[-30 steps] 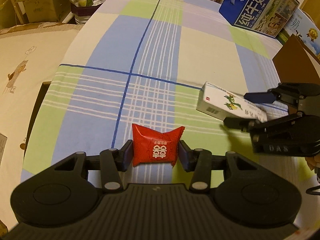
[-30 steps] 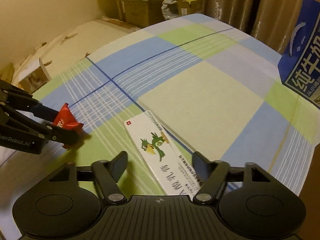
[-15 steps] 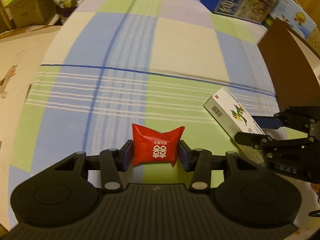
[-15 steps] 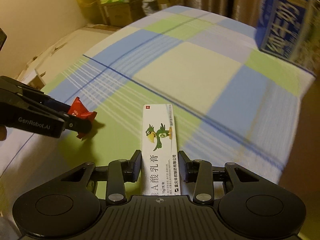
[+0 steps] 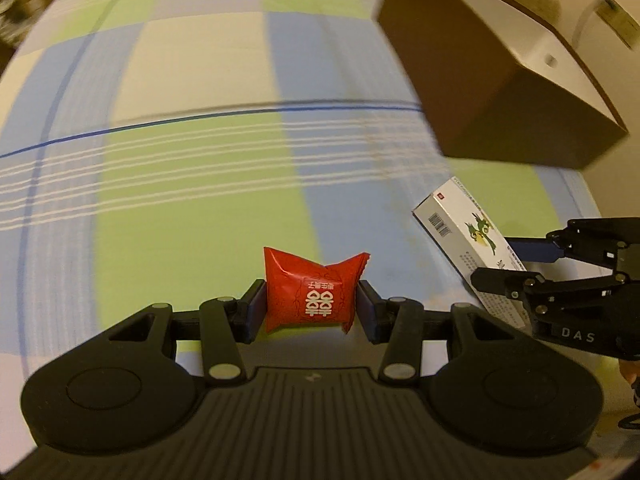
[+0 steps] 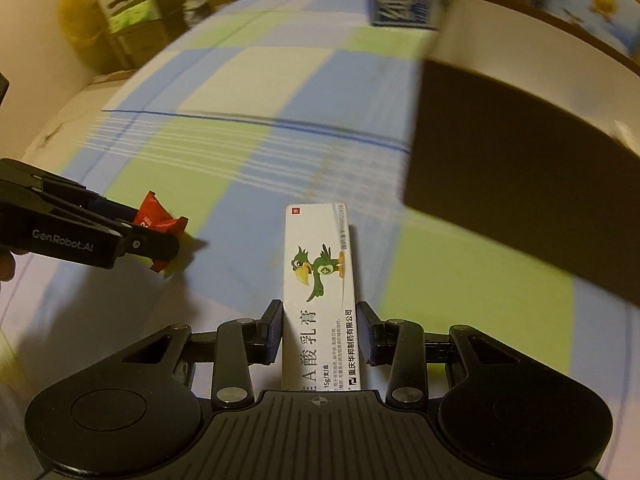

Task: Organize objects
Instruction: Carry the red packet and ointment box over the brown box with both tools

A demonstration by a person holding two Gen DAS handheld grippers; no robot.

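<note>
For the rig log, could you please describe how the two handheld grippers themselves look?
Both are matte black plastic with ribbed bodies, round side discs, silver pivot screws and dark blue finger pads. The left gripper carries white "GenRobot.AI" lettering on its side; the right gripper reads "DAS". No cables or sleeves show clearly.

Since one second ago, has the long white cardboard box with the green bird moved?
Yes. The white box, clamped in the right gripper, was carried toward the brown cardboard box.
</note>
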